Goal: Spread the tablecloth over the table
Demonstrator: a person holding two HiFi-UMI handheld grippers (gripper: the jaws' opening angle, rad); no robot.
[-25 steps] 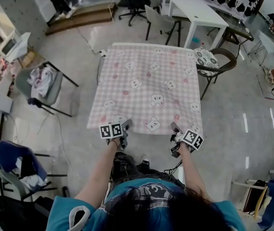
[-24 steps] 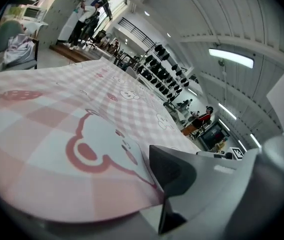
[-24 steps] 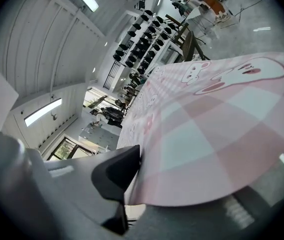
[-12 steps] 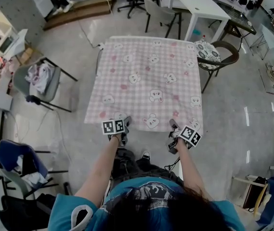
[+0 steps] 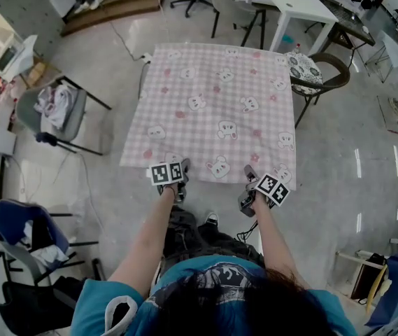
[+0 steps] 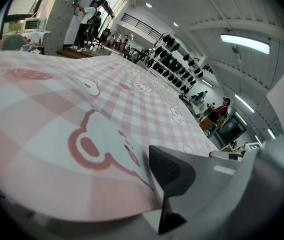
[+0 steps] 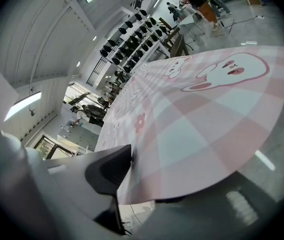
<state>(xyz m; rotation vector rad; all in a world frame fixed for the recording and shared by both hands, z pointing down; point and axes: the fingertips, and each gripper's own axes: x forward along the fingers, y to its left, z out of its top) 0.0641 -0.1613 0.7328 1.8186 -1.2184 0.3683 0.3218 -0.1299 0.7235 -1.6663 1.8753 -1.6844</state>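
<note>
Grippers vs. a second ago: both are sitting lower at the near hem of the tablecloth (image 5: 216,103).
Tablecloth: pink check with bear prints, lying flat across the surface and covering it fully, near hem hanging over the near edge.
Left gripper (image 5: 182,168): jaws are narrow, having just been opening slightly; one pad is still pressing the hem between them.
Right gripper (image 5: 250,173): jaws have just been opening and are standing apart, hem lying loosely between them.
Surroundings: cushioned chair (image 5: 309,75) is standing beside the far right corner.
</note>
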